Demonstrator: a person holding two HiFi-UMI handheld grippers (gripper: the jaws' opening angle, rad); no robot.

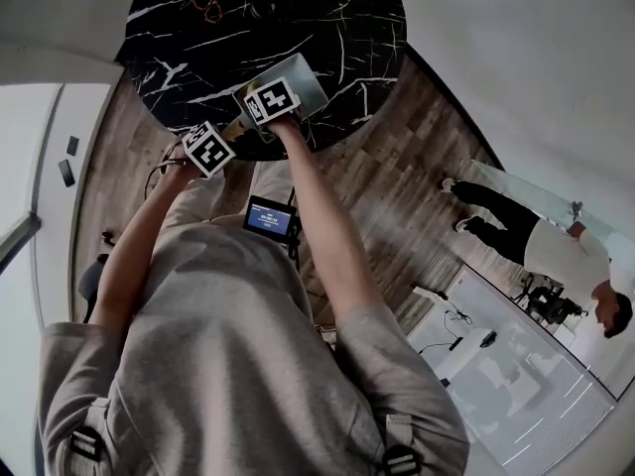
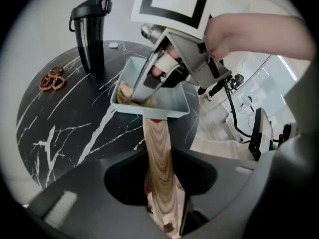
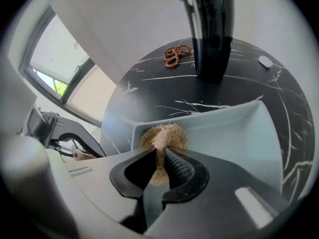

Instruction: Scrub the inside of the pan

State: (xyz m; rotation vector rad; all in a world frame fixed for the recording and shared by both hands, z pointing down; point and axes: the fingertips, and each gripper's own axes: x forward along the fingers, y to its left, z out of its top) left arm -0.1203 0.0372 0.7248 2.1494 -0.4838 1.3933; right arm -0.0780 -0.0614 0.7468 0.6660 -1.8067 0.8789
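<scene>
Left gripper (image 2: 160, 195) clamped on the handle (image 2: 157, 148) of the pan (image 2: 174, 102). Right gripper (image 3: 160, 156) pinches a scrubber (image 3: 162, 132) inside the pan, at a corner.

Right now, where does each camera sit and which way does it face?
Head view: on the head, facing down at the table; shoulders, arms show.
Left gripper view: on the left gripper, along its fingers clamping the pan handle; right gripper, hand show.
Right gripper view: along its fingers gripping the scrubber in the pan.
Shared: pan, bottle in both gripper views.
</scene>
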